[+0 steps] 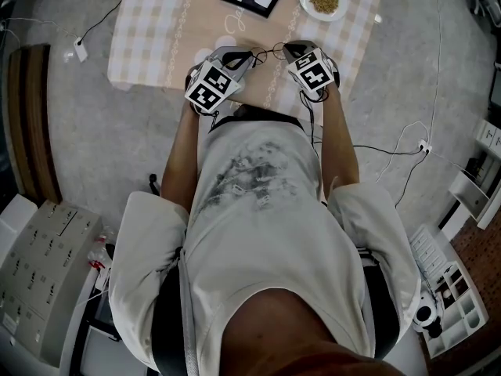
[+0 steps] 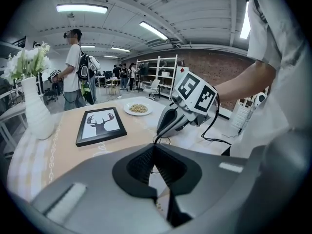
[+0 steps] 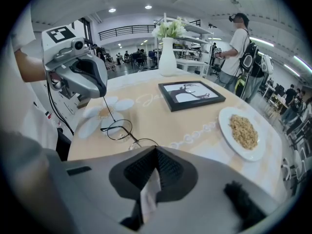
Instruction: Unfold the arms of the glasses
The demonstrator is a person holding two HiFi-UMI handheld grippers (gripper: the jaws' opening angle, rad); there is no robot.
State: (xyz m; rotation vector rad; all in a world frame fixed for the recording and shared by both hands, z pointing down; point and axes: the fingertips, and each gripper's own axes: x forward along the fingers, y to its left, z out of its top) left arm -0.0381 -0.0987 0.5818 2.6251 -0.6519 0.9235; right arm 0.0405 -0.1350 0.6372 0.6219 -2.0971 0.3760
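Near the front edge of the bench, directly ahead of the wearer's torso, the wire-rimmed glasses are suspended between the two tongs; whether the round lenses rest on the cloth or hang just above it cannot be told. Left tongs: jaws closed on the tip of one thin arm, which runs down from them to the frame. Right tongs: jaws fully closed, with the rim of the nearer lens vanishing under their tips, so they grip the frame there. In the head view the glasses sit in the narrow gap between the left tongs and right tongs, whose tips are near each other. The bench edge lies just behind both tongs, leaving little room towards the wearer. Bare cloth stretches beyond the glasses as far as the framed deer picture, and a white daisy print lies just beside the lenses. A plate of grain stands to the right of the picture, well apart from the glasses. A white vase of flowers stands at the far side. Nothing stands between the tongs and these items. A person with a backpack stands beyond the bench.
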